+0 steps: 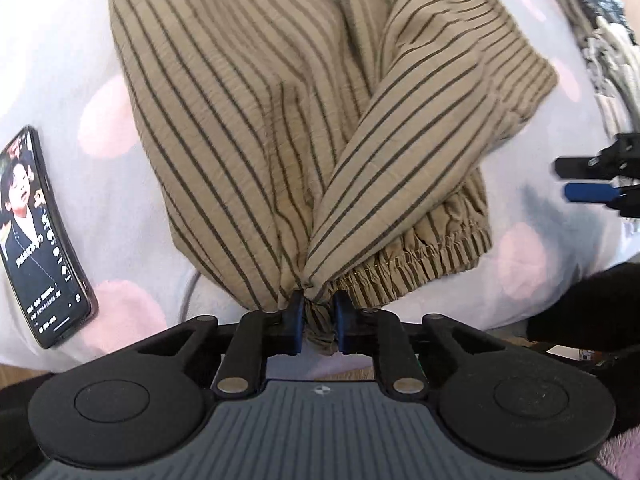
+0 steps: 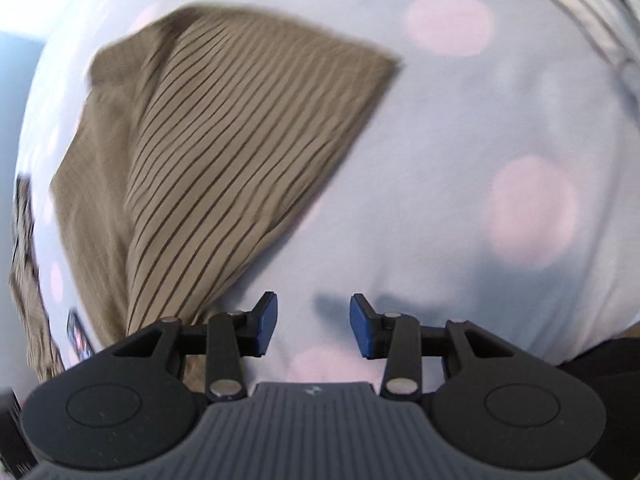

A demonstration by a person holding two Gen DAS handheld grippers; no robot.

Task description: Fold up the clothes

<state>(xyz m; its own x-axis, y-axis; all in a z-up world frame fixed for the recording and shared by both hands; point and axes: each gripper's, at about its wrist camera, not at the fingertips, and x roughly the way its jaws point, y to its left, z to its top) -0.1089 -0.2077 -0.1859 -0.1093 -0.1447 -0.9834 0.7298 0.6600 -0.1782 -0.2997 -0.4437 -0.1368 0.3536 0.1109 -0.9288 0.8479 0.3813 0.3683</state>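
Note:
A tan garment with dark stripes (image 1: 256, 112) lies on a white sheet with pink dots (image 1: 60, 60). My left gripper (image 1: 318, 316) is shut on a bunched corner of it near its elastic hem (image 1: 420, 256). One part is folded over the rest. In the right wrist view the same striped garment (image 2: 224, 152) lies to the left. My right gripper (image 2: 313, 326) is open and empty over bare sheet (image 2: 460, 160). The right gripper also shows at the right edge of the left wrist view (image 1: 588, 180), beside the garment.
A phone with a lit screen (image 1: 38, 240) lies on the sheet left of the garment. More clothes (image 1: 608, 52) are piled at the far right. The sheet's near edge (image 1: 500, 320) runs just behind my left gripper.

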